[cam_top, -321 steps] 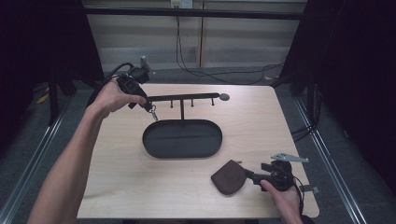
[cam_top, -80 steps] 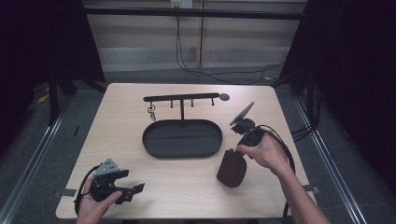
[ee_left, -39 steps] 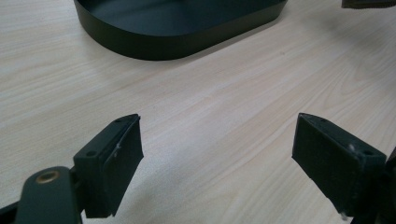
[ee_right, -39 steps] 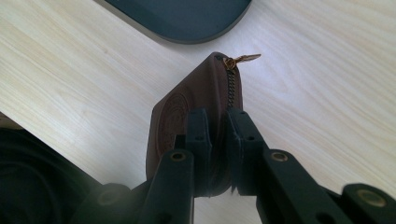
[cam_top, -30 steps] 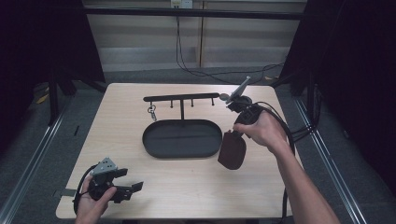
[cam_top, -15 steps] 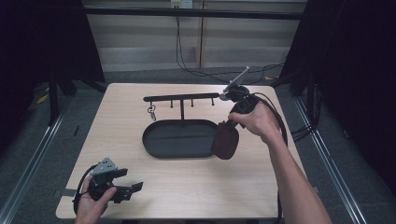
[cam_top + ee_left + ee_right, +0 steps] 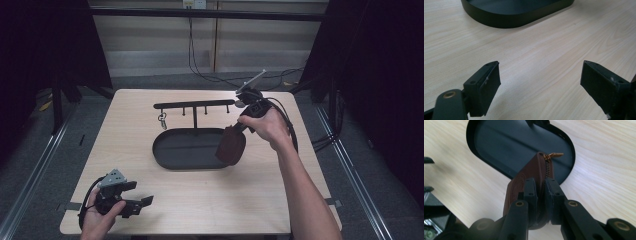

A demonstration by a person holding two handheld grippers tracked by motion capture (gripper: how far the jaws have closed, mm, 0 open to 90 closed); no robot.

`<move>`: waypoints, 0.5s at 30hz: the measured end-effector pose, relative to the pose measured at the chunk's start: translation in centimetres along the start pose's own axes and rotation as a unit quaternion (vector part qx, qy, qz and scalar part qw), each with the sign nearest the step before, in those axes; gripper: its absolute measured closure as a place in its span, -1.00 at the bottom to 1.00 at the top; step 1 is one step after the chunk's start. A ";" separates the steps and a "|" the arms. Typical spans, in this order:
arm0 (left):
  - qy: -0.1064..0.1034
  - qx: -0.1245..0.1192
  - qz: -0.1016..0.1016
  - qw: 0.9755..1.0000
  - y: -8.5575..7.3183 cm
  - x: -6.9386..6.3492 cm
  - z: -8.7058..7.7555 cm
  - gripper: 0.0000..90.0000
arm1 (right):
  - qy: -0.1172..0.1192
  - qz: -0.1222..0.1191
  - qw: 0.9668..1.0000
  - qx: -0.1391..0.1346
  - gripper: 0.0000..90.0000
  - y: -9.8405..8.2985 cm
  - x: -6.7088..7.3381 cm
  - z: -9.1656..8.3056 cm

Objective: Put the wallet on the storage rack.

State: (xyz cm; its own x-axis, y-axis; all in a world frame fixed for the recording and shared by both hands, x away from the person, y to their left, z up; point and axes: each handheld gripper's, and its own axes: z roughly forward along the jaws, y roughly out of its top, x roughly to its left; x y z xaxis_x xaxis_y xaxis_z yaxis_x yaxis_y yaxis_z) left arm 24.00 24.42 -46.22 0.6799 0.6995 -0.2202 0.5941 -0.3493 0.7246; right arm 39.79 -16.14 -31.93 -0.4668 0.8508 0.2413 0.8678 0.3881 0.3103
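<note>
Nearest the table's front edge, well short of the black oval tray: left tongs in a hand, spread wide over bare wood, gripping nothing. Farther back, at the tray's right end: right tongs clamped tight on a brown zippered pouch, hanging partly over the tray's rim, zipper pull at the far tip. Behind the tray: a black rack of pegs, with keys dangling from one near its left end.
</note>
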 end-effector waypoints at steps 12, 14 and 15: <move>-0.003 0.009 0.004 1.000 -0.1 -0.1 0.2 -0.64 | 0.022 0.038 0.999 -0.022 0.80 0.3 -1.2 2.7; -0.002 0.009 0.005 1.000 -0.1 -0.1 0.3 -0.64 | 0.027 0.046 0.998 -0.028 0.80 0.3 -1.4 3.2; -0.003 0.010 0.008 1.000 0.0 -0.1 0.2 -0.64 | 0.028 0.049 0.998 -0.031 0.80 0.3 -1.5 3.4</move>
State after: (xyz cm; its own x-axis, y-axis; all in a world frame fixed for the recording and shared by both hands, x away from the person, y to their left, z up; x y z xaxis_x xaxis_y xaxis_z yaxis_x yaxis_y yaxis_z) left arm 24.01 24.19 -46.37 0.6918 0.6902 -0.2123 0.5911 -0.3723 0.7155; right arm 41.30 -16.16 -35.31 -0.3906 0.8621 0.3229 0.8980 0.2797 0.3396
